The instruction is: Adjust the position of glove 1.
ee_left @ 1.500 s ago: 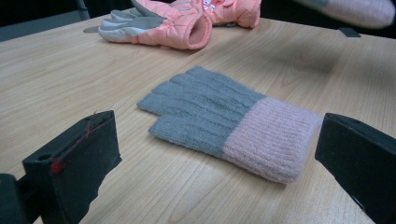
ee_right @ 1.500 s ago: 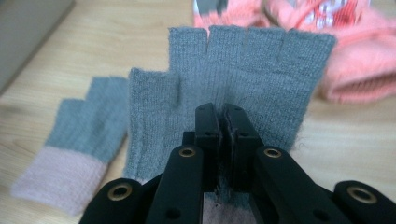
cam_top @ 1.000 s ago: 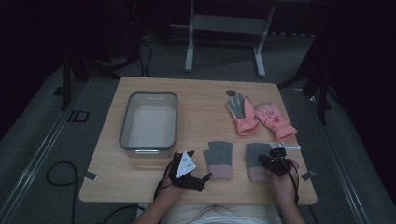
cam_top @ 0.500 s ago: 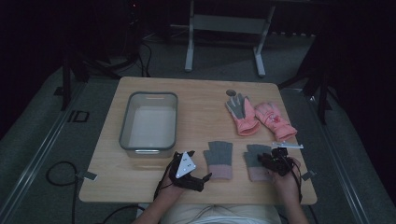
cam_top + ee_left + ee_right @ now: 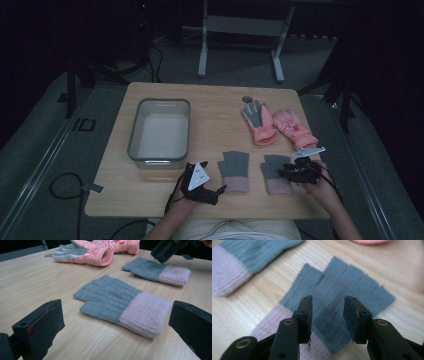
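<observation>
On the surface (image 5: 210,100), near edge: two grey-and-pink knit gloves
Right glove (image 5: 342,297): right gripper (image 5: 327,311) above it, fingers apart
Left glove (image 5: 122,303): left gripper (image 5: 115,327) fingers wide apart
Farther back: pink gloves (image 5: 277,122), clear bin (image 5: 159,131)

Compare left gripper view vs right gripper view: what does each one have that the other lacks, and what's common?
Left gripper view alone: both orange-pink padded gloves at the far side of the table, the right gripper hovering above the farther knit glove, and its own fingers spread wide.

Right gripper view alone: its own fingers narrowly apart, close over the grey palm of the nearer knit glove.

Shared: both grey knit gloves with pink cuffs and the wooden table.
</observation>
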Motion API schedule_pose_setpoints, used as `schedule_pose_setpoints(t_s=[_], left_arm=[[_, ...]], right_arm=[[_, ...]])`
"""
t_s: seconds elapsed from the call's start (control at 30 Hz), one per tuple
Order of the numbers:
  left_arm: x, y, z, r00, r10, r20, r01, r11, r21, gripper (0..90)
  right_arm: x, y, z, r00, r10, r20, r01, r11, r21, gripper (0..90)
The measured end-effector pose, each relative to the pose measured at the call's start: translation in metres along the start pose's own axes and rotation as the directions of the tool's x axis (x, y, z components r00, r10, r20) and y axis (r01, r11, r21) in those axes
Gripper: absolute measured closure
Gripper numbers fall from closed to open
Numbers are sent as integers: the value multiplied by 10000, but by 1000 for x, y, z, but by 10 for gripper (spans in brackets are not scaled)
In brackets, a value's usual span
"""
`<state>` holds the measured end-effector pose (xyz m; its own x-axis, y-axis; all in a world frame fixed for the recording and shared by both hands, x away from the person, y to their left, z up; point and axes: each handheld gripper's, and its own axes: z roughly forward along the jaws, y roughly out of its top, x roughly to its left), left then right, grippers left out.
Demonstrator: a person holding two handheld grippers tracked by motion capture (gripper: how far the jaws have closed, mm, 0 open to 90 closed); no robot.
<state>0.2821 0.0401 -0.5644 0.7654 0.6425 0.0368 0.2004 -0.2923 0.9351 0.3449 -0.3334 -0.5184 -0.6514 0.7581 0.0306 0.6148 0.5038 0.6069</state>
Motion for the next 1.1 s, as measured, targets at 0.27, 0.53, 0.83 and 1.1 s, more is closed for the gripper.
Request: schedule_pose_setpoints(t_s=[0.27, 0.53, 0.83, 1.1], left_arm=[[0, 0, 0, 10000, 39, 1, -39, 10000, -25, 0], [0, 0, 0, 10000, 47, -7, -47, 10000, 65, 0], [0, 0, 0, 10000, -16, 58, 16, 10000, -22, 0], [2, -1, -1, 9999, -86, 116, 87, 9999, -99, 0]], right_arm=[[4, -9, 14, 9998, 73, 169, -76, 9998, 181, 592], [10, -16, 16, 9966, 430, 696, -412, 9988, -274, 800], [14, -5, -4, 9902, 1143, 808, -1071, 9903, -887, 853], [26, 42, -50, 9938, 945, 585, -819, 9784, -1896, 853]])
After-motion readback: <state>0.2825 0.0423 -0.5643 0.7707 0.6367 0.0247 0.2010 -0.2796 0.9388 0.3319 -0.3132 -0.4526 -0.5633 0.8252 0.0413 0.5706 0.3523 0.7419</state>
